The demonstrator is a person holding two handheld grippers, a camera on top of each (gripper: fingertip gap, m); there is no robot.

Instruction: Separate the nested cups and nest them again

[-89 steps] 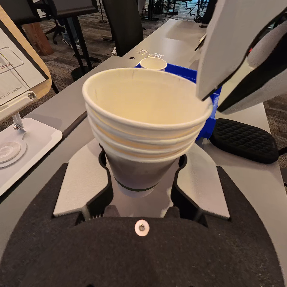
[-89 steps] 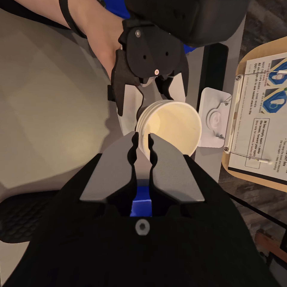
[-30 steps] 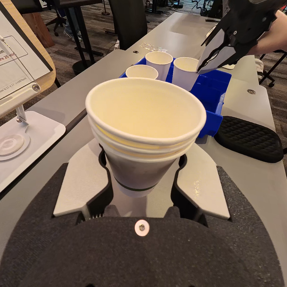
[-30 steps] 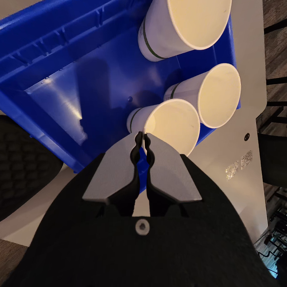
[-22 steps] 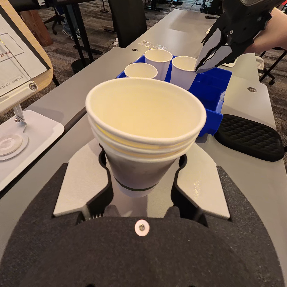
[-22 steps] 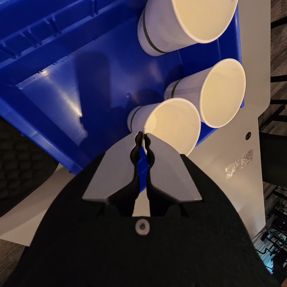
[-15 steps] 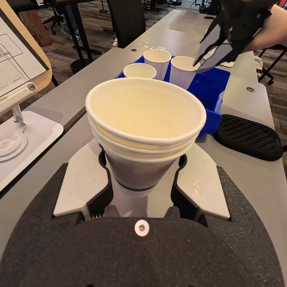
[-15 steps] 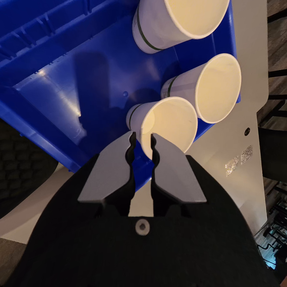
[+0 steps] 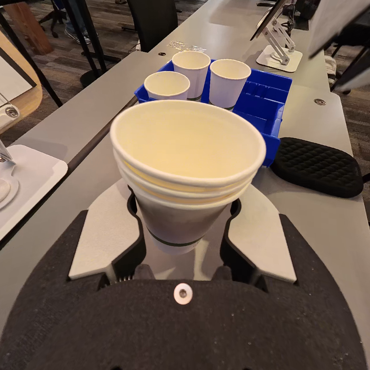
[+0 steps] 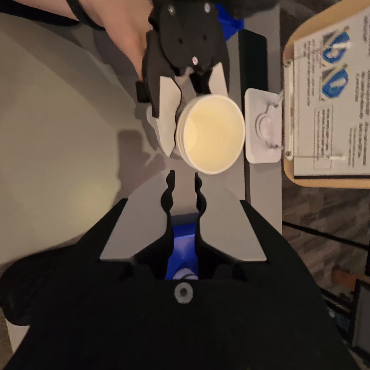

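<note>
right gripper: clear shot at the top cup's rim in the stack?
Probably yes. The right gripper is open and empty, just short of the stack; the left gripper holds it lower down, leaving the rim exposed.

Nested white cups (image 9: 186,160) upright; three single cups (image 9: 229,84) stand in blue bin (image 9: 260,112)

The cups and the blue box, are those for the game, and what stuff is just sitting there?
For the job:
nested stack of cups, held in the left gripper
three single cups standing in the blue bin
right gripper, open and empty

Just lying about:
black pad
instruction board
white stand base
</note>
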